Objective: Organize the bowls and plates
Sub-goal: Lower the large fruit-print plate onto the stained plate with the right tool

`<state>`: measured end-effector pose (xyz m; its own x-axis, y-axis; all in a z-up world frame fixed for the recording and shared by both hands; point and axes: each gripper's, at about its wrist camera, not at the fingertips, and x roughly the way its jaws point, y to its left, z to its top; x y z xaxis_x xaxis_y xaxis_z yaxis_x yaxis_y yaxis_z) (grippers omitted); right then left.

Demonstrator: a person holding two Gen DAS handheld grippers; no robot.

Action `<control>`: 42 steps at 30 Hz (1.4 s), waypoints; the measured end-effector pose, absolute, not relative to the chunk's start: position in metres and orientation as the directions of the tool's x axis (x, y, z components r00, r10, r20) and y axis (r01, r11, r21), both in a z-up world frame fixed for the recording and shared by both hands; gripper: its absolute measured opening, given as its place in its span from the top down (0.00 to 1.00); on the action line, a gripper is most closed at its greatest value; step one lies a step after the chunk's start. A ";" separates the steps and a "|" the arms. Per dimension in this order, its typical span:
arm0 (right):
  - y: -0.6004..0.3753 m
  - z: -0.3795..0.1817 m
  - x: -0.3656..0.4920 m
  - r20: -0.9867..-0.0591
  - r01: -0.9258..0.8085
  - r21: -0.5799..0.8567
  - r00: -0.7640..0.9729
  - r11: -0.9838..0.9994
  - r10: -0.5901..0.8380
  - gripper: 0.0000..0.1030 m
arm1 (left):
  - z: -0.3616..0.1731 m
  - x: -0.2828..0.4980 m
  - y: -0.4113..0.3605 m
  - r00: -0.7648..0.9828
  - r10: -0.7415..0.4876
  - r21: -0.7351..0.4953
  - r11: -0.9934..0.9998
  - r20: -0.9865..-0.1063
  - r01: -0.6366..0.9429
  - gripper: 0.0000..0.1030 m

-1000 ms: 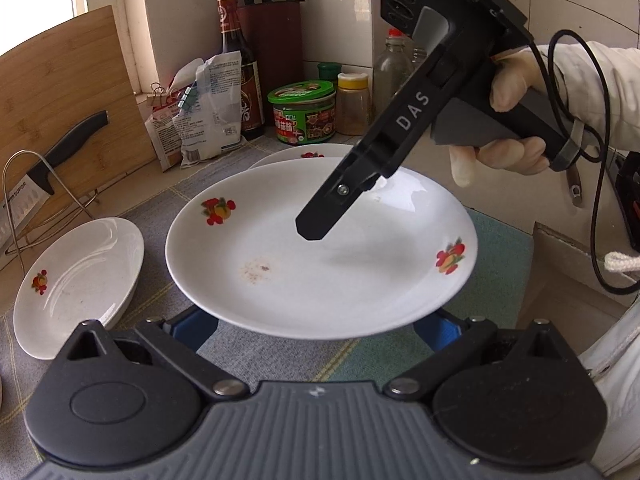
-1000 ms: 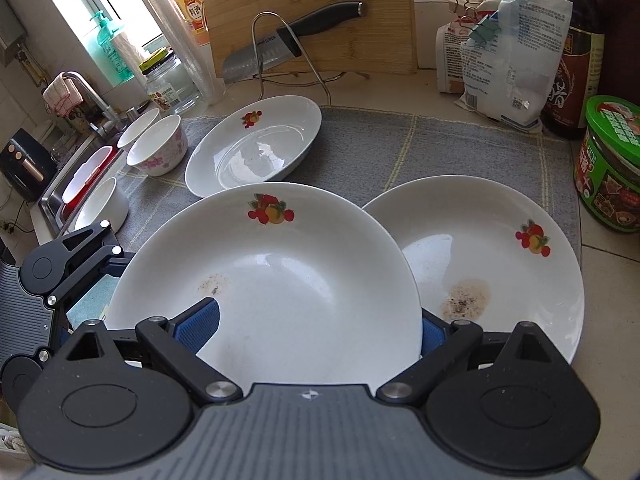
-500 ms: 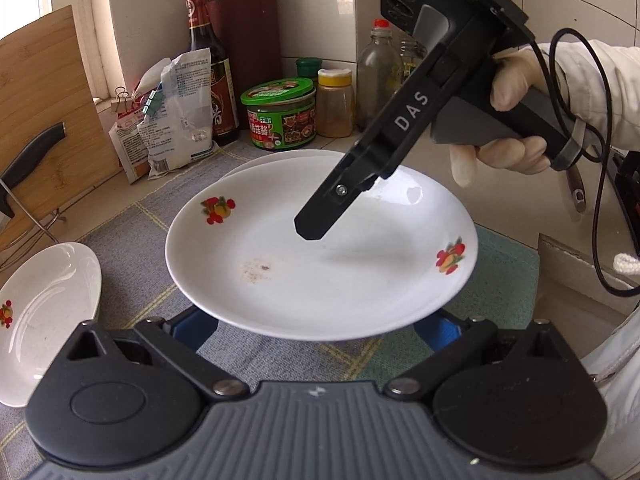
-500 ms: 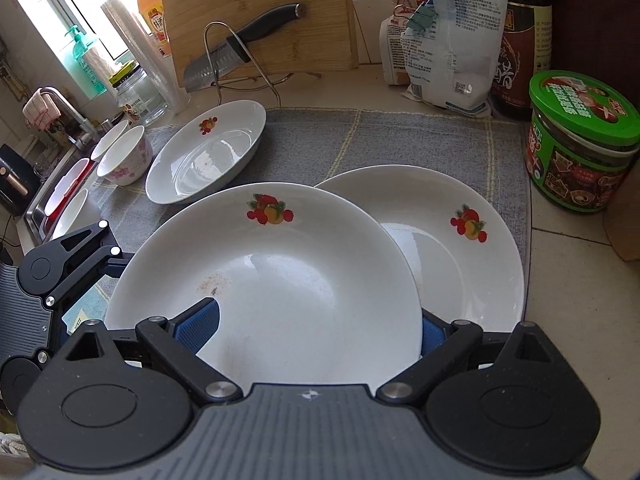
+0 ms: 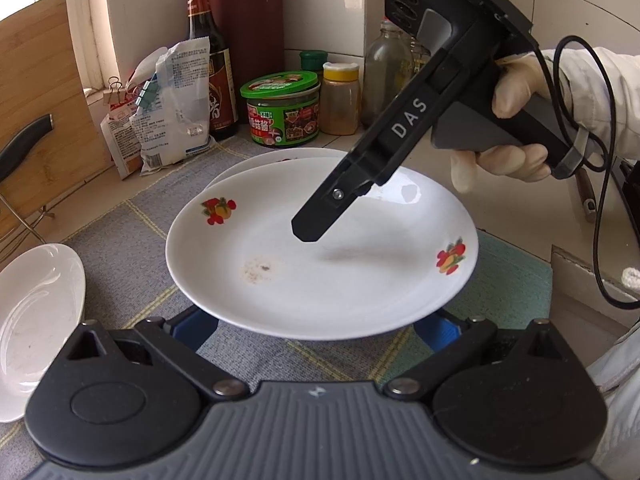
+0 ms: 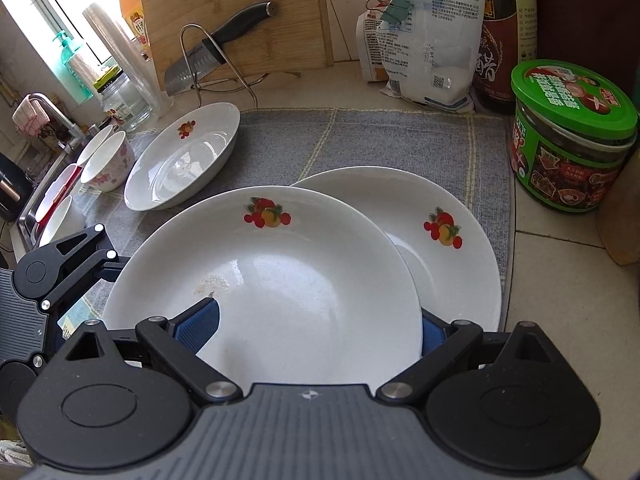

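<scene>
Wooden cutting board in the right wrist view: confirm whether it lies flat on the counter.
No, the wooden cutting board stands upright behind the black-handled knife.

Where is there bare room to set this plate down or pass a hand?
Bare grey mat lies between the oval dish, the lower plate and the bag. Bare counter tile runs right of that plate, in front of the green-lidded jar. Crowded: the bowls at far left.
</scene>
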<state>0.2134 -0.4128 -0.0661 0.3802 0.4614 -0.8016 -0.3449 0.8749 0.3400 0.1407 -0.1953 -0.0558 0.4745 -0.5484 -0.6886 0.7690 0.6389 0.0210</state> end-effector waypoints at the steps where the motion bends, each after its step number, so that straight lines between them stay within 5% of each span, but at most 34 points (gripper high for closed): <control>1: -0.413 -0.067 0.213 -0.803 -0.342 0.340 0.379 0.876 0.460 0.03 | -0.056 0.141 -0.195 0.474 -0.550 0.020 0.638 -0.688 0.770 0.01; 42: -0.431 -0.069 0.210 -0.816 -0.245 0.356 0.388 0.902 0.428 0.01 | -0.056 0.159 -0.197 0.472 -0.562 0.007 0.637 -0.680 0.770 0.01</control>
